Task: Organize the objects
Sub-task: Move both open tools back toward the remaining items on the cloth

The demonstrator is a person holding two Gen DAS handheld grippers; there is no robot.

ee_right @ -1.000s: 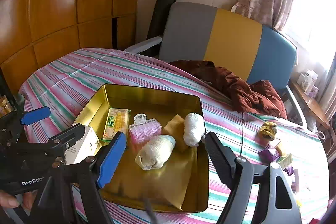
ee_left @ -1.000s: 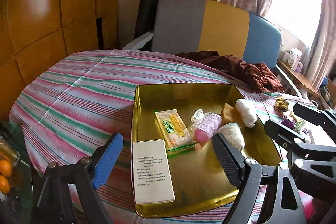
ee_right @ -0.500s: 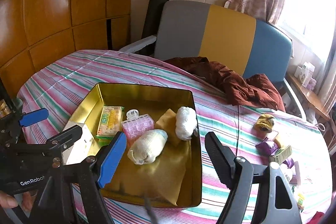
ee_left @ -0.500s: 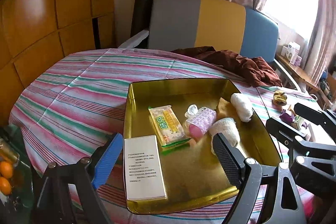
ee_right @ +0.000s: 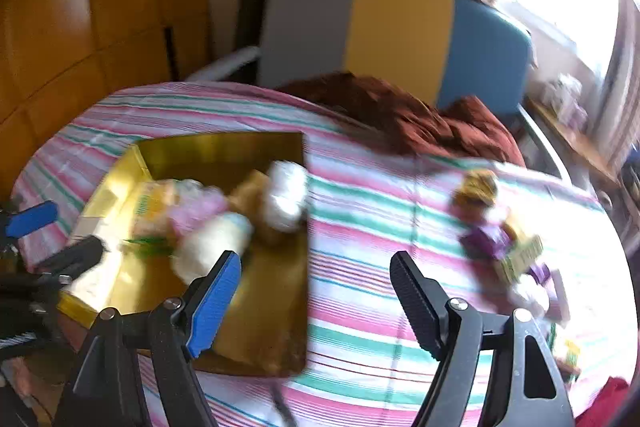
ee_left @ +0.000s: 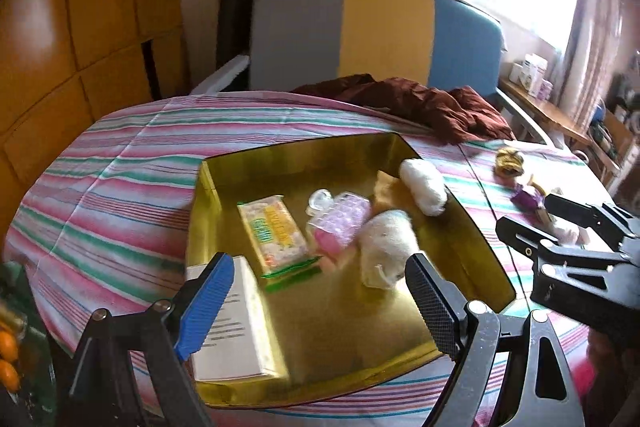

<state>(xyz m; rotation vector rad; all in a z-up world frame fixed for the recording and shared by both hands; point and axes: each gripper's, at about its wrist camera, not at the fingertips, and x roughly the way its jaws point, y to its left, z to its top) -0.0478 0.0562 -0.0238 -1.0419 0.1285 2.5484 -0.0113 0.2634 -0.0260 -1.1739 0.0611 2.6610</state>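
A gold tray [ee_left: 476, 259] sits on the striped table [ee_left: 120, 179]. In it lie a white box [ee_left: 240, 331], a yellow-green packet [ee_left: 272, 231], a pink roller [ee_left: 340, 223] and two white rolls [ee_left: 390, 247]. My left gripper [ee_left: 320, 311] is open and empty over the tray's near part. My right gripper [ee_right: 316, 303] is open and empty, above the tablecloth just right of the tray [ee_right: 296, 311]. Small loose items [ee_right: 504, 247], purple, yellow and white, lie on the cloth to its right.
A dark red cloth [ee_left: 420, 103] lies at the table's far edge, against a grey, yellow and blue chair back [ee_left: 376, 35]. Wooden panels [ee_left: 80, 27] stand at the left. Oranges [ee_left: 8, 359] sit low at the left edge.
Both views have swung to the right. The right gripper has moved from over the tray to the cloth beside it, toward the loose items. Both stay open.
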